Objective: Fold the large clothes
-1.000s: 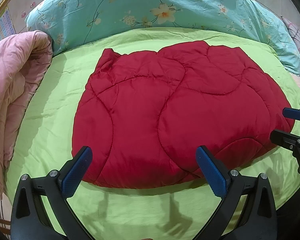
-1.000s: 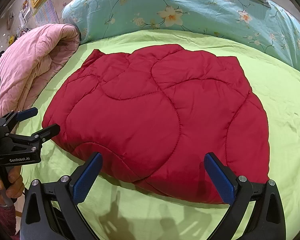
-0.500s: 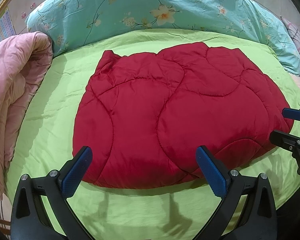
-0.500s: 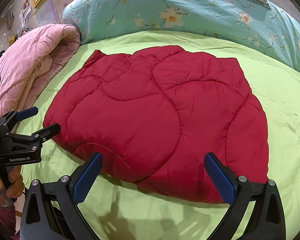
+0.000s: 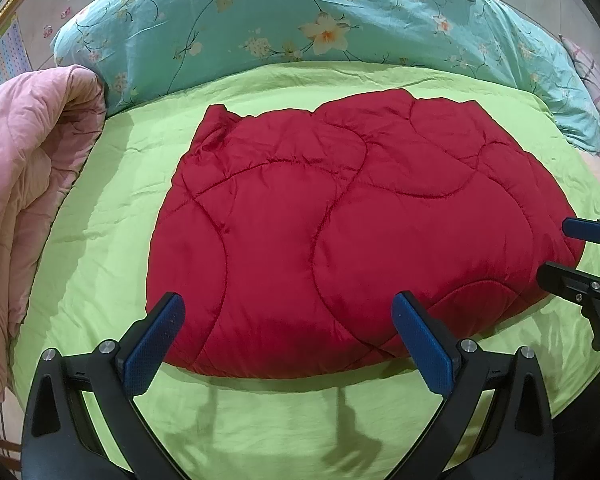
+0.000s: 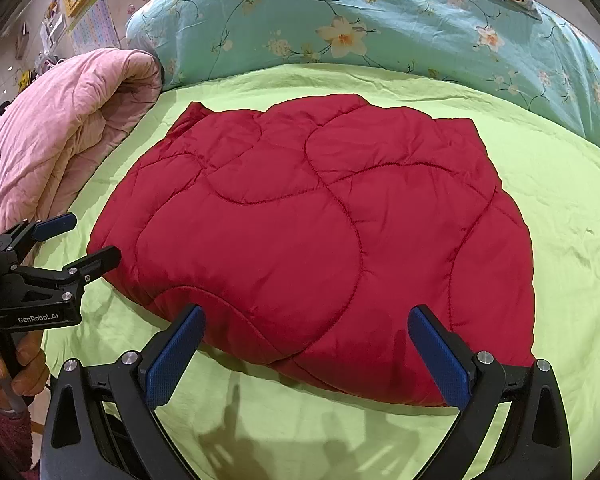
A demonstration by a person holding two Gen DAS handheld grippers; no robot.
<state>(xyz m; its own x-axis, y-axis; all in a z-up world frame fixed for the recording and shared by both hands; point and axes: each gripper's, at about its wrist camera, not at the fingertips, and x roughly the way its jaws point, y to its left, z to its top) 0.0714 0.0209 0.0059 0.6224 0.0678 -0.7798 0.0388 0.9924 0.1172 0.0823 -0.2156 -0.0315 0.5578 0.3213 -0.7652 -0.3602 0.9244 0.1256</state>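
A red quilted padded garment (image 5: 340,232) lies folded in a flat bundle on the lime-green bed sheet (image 5: 100,240); it also shows in the right wrist view (image 6: 320,240). My left gripper (image 5: 288,344) is open and empty, hovering just above the garment's near edge. It appears at the left of the right wrist view (image 6: 76,240), beside the garment's left end. My right gripper (image 6: 306,352) is open and empty over the near edge. It shows at the right of the left wrist view (image 5: 564,248), by the garment's right end.
A rolled pink quilt (image 5: 24,200) lies along the left side of the bed, also in the right wrist view (image 6: 68,120). A teal floral duvet (image 5: 300,20) is piled across the far side. Green sheet lies between the grippers and the near bed edge.
Both grippers have barely shifted; the garment sits slightly lower in both views. Nothing was taken hold of or let go.
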